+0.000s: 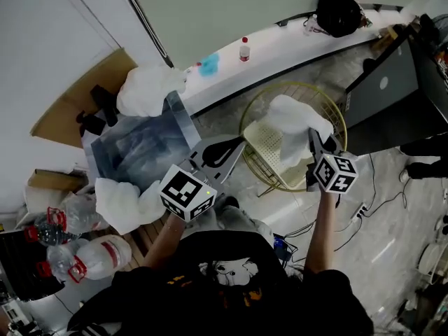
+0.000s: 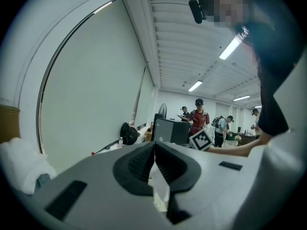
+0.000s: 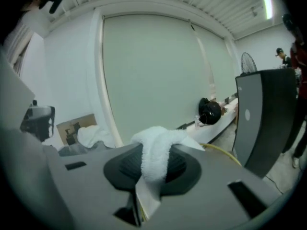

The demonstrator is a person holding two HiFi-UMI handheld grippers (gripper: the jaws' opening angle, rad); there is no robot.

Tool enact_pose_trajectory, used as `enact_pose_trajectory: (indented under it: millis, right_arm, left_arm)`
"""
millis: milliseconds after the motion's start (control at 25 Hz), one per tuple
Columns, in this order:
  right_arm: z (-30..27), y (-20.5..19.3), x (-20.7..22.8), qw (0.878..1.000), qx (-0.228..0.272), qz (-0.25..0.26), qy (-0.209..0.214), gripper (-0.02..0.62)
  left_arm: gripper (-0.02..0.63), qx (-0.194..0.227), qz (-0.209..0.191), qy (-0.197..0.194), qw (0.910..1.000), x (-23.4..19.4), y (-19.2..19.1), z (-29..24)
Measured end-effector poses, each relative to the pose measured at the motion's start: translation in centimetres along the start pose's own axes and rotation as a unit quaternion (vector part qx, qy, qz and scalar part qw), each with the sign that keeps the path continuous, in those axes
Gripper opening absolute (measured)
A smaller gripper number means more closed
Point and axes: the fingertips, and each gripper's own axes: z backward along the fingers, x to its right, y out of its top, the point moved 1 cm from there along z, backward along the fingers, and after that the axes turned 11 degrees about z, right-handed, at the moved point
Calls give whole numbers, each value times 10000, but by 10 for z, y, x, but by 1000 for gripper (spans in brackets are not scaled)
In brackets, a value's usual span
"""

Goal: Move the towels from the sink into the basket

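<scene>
A steel sink (image 1: 150, 142) fills the left middle of the head view. One white towel (image 1: 147, 89) is heaped at its upper edge and another (image 1: 124, 203) hangs over its lower left corner. To the right of the sink, at the frame's centre, stands a round gold wire basket (image 1: 295, 85) on the floor. A long white bench (image 1: 280, 47) runs across the upper part of the frame beyond it. On the bench are a black bag (image 1: 339, 9) at the upper right and a small bottle (image 1: 243, 49) near the middle. A dark cabinet (image 1: 388, 89) stands at the right edge.

A third white towel (image 1: 294, 128) hangs over the basket's opening. It is clamped in the right tool (image 1: 315, 142), and the right gripper view shows the cloth (image 3: 160, 138) pinched between the two pads and draped over them. The basket's yellow rim (image 3: 223, 152) shows just beyond.

The left tool (image 1: 234, 145) sits between the sink and the basket. Its jaws meet at the tips with nothing between them, as the left gripper view (image 2: 154, 147) shows.
</scene>
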Motion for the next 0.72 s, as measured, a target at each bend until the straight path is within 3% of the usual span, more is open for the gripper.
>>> enact_pose_trajectory:
  millis: [280, 560, 640, 720]
  right_arm:
    - [-24, -130, 56, 9903, -1172, -577, -472, 66]
    - [-25, -236, 76, 9635, -2314, -1059, -833, 77]
    - [-23, -251, 75, 9578, -2502, -1143, -830, 110]
    - [-24, -256, 72, 9558, -2582, -1169, -778, 197]
  left_arm:
    - [8, -260, -84, -203, 9994, 10, -9, -27]
    - [8, -431, -92, -284, 9986, 17, -17, -37]
    - [8, -466, -88, -272, 9985, 17, -18, -38]
    - [8, -481, -81, -243, 9985, 17, -19, -38]
